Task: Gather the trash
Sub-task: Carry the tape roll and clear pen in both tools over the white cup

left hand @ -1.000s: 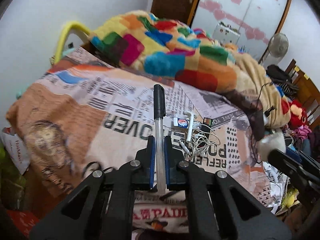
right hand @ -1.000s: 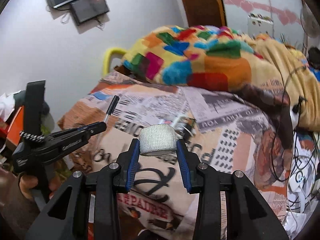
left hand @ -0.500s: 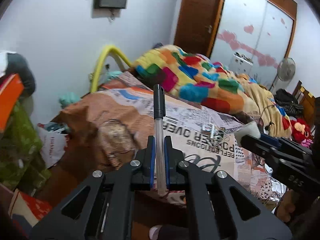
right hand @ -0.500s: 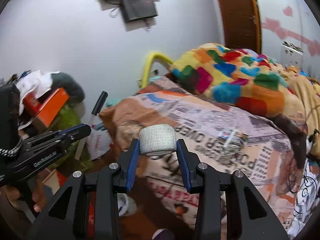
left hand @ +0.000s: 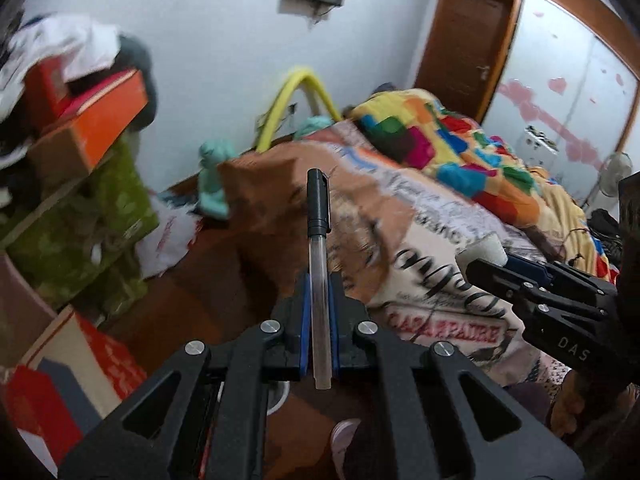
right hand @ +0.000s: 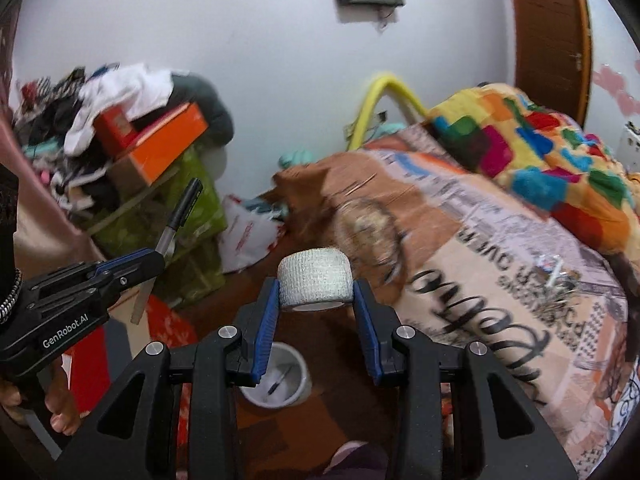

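Taking up the right side of both frames is the big bed with its newspaper-print sheet. A colourful blanket is piled at upper right, and boxes and clothes sit at upper left. Low in the middle stands a white bin on the floor. The right gripper squeezes a white tape roll. The left gripper pinches a pen. Both bits look ready to drop in; nothing is dropped yet.

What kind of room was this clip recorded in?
Most likely a cluttered bedroom. A bed with a newspaper-print sheet and a patchwork blanket fills the right side, a wardrobe with sliding doors stands behind it, and boxes and clothes are piled against the wall.
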Motion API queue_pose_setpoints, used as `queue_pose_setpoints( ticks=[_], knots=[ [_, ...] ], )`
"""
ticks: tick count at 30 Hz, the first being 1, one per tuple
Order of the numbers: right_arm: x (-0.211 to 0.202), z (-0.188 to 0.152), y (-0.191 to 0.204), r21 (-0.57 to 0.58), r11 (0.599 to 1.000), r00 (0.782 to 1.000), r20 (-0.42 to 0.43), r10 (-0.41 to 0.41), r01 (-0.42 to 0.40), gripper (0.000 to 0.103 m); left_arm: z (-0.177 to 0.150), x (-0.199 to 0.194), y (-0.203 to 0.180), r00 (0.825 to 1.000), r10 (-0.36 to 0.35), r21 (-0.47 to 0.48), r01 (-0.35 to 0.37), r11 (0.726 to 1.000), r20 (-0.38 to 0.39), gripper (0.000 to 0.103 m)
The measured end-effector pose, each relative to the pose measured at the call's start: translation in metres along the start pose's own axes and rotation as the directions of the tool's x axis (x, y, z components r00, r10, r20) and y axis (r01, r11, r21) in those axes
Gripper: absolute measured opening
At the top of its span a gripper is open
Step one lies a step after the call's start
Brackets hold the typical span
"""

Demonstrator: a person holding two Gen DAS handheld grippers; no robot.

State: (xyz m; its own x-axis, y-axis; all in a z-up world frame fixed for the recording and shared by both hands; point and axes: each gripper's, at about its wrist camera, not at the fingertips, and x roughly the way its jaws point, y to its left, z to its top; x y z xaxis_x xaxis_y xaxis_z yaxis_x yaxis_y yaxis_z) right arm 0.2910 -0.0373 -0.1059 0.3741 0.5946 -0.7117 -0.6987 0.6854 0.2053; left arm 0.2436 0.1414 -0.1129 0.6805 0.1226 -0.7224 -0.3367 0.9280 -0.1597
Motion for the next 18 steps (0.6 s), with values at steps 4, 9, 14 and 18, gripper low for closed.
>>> queue_pose_setpoints(
  ticks=[4,9,14,18],
  knots=[
    [0.029,-0.009,0.022,-0.035,0.999,0.998,-0.066,0.021,-0.024,0.035,-0.018,0.013,0.036,0.998,0.032,-0.054,-0.034,0.998,-0.048,0.007],
    [0.073,-0.021,0.043,-0.08,0.995,0.988,-0.15,0.039,-0.051,0.035,-0.045,0.045,0.073,0.989,0.063,-0.137,-0.082,0.987,-0.137,0.007],
    [0.118,-0.033,0.056,-0.089,0.993,0.969,-0.239,0.059,-0.082,0.035,-0.072,0.081,0.097,0.97,0.079,-0.199,-0.126,0.972,-0.229,0.007],
    [0.152,-0.045,0.063,-0.107,0.989,0.95,-0.305,0.064,-0.101,0.035,-0.094,0.11,0.113,0.949,0.093,-0.227,-0.166,0.96,-0.303,0.007]
  ],
)
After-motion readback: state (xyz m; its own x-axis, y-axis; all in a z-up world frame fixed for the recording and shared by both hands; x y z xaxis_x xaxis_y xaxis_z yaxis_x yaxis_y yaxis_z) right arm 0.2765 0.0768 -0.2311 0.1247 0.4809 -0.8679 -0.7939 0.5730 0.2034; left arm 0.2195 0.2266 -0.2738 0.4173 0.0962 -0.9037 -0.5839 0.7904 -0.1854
